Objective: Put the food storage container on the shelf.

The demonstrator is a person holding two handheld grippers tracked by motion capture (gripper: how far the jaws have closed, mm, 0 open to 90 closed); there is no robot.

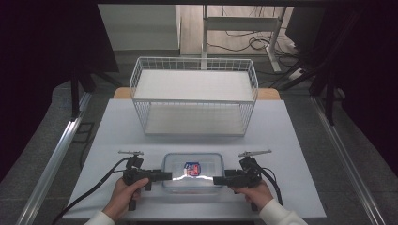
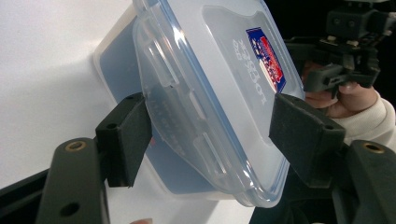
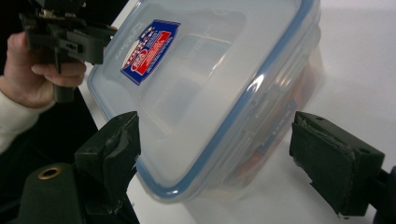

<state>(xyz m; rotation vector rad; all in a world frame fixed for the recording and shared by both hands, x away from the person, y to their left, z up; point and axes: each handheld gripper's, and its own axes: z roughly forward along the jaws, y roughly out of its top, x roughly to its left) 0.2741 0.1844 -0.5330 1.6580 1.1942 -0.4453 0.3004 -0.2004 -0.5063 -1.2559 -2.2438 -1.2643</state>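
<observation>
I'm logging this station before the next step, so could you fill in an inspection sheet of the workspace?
Surface: white table top, bare around the items.
Job's things: clear rectangular plastic food container with blue-sealed clip lid and red-blue label, at the near edge.
Clutter: nothing seen.
Grippers: left gripper has both pads against the container's end; right gripper straddles the opposite end, one pad touching, the other apart.
Cables: black cable trails off the left gripper; more lie on the floor behind.
Surroundings: white two-tier wire basket shelf at the back, a desk frame beyond.
</observation>
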